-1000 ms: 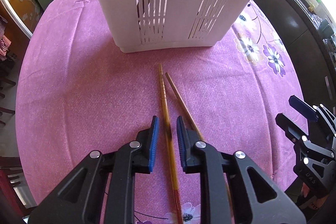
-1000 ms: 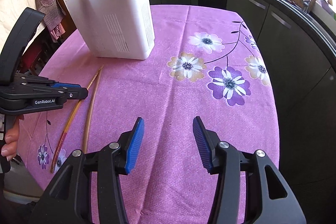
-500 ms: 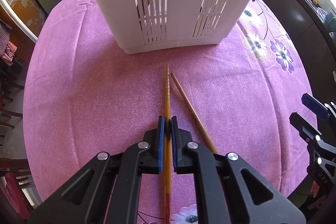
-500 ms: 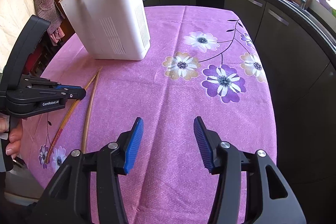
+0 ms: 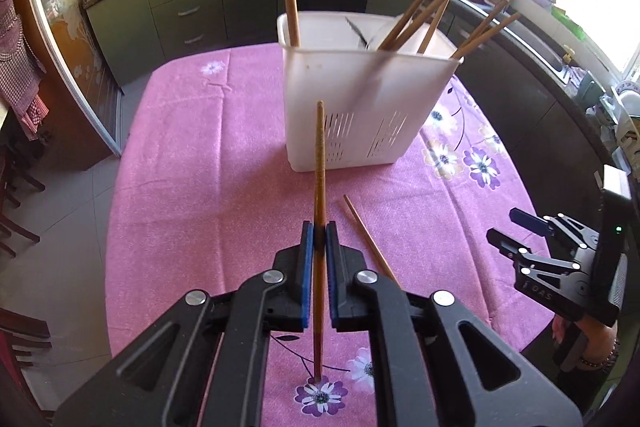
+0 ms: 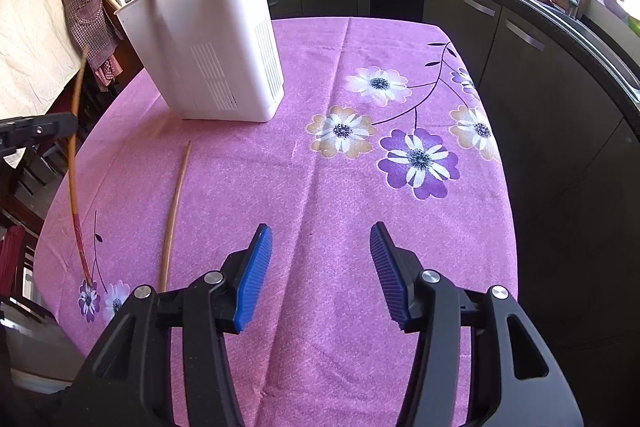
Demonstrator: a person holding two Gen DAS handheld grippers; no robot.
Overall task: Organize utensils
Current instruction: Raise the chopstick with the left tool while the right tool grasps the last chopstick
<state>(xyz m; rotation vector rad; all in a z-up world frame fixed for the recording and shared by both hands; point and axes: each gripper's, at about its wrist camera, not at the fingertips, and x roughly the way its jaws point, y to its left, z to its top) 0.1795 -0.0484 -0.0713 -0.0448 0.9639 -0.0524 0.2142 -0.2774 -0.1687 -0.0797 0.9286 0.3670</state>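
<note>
Two blue-padded jaws of the left gripper (image 5: 319, 241) are clamped on a long brown wooden chopstick (image 5: 319, 163), pinching it partway along its length, so the ridged upper part rises ahead of the jaws and the lower end trails down toward the pink flowered cloth on the table (image 5: 192, 195). In the right wrist view the chopstick stands steeply, its lower tip seemingly just touching or barely clear of the cloth near the table's near edge; which, the frames do not settle. A second, plain wooden chopstick (image 6: 175, 211) lies flat on the cloth just to the right of the held one, its long axis running toward the tall white plastic utensil holder with slotted sides (image 5: 360, 107), which stands further ahead near the table's middle and already holds several wooden sticks. The holder's open top is ahead of and above the held chopstick's tip, so the coming move likely calls for carrying it forward over the rim and dropping it in roughly upright. The right gripper (image 6: 320, 267) hovers over bare cloth with its jaws apart and nothing between them; the lying chopstick is to its left, between the two grippers.
</note>
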